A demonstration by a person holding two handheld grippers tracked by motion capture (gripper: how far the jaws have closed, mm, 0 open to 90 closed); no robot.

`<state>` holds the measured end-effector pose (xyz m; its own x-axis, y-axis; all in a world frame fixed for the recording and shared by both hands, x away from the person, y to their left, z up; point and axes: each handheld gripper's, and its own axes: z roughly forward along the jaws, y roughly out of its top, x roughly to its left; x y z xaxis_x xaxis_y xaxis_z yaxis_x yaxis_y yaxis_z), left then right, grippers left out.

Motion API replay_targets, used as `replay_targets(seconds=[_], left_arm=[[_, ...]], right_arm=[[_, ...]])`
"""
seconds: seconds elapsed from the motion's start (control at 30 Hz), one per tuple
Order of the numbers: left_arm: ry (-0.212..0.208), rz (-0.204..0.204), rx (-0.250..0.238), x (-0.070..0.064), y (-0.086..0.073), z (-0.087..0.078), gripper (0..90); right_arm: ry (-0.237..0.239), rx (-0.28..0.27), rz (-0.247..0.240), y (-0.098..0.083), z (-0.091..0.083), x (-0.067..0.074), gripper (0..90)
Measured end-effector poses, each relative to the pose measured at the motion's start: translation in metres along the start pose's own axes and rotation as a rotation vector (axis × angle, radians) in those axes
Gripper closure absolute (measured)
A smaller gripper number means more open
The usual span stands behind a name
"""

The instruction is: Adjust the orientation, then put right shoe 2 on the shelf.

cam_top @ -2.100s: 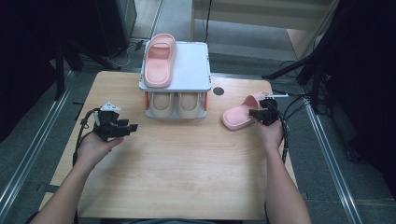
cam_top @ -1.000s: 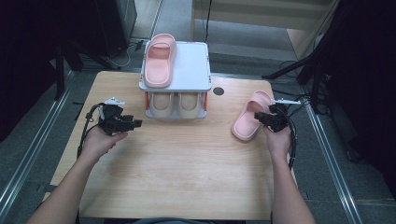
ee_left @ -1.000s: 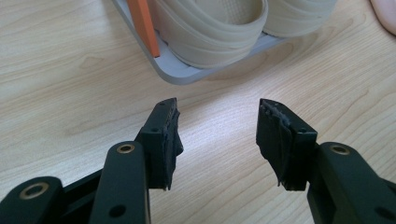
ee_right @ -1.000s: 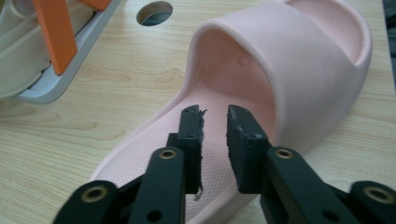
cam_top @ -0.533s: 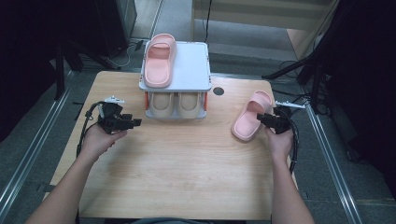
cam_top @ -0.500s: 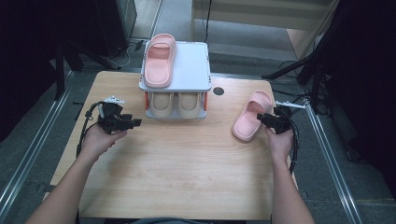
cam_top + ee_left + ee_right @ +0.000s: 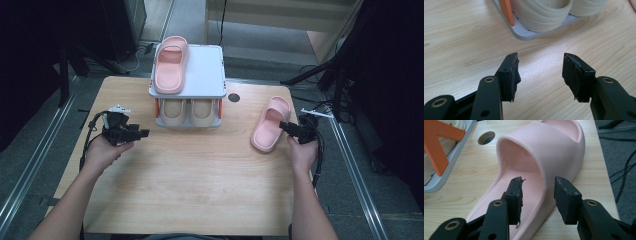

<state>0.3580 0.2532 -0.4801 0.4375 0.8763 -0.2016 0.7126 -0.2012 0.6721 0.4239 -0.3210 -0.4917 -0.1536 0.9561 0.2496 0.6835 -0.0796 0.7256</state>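
Note:
A pink slipper [image 7: 270, 125] lies flat on the wooden table at the right, toe toward me. My right gripper [image 7: 287, 126] sits at its right side. In the right gripper view the slipper's side wall [image 7: 546, 192] stands between the jaws, one jaw over the footbed and one outside. The jaws have just been opening and the pads no longer press on it. Its mate, a second pink slipper [image 7: 171, 65], rests on top of the grey rack [image 7: 205, 75]. My left gripper [image 7: 145, 133] hovers left of the rack, open with nothing between its fingers [image 7: 510, 75].
A pair of beige slippers [image 7: 190, 111] fills the rack's lower shelf, also close ahead in the left gripper view [image 7: 541, 12]. The rack has orange legs [image 7: 436, 142]. A round hole [image 7: 233, 97] is in the tabletop. The right table edge runs just beyond the slipper.
The right gripper carried the pink slipper to the right, set it flat on the table, and its jaws spread apart. The left hand stayed in place.

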Motion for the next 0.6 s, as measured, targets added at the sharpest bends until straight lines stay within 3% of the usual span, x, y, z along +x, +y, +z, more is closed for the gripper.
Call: replay_targets(seconds=[0.17,0.33,0.37,0.6], left_arm=[[0.001,0.0,0.005,-0.001,-0.002,-0.001,46.8],[0.004,-0.004,0.005,0.0,-0.006,-0.002,46.7],[0.007,-0.009,0.008,0.001,-0.007,-0.003,46.8],[0.009,-0.011,0.011,0.0,-0.01,-0.003,46.7]], right_arm=[[-0.021,0.032,0.041,-0.001,0.016,-0.008,56.2],[-0.055,0.043,0.018,0.003,0.025,-0.007,56.2],[-0.08,0.047,-0.001,0.003,0.03,-0.007,56.2],[-0.093,0.052,0.003,0.003,0.037,-0.008,56.9]])
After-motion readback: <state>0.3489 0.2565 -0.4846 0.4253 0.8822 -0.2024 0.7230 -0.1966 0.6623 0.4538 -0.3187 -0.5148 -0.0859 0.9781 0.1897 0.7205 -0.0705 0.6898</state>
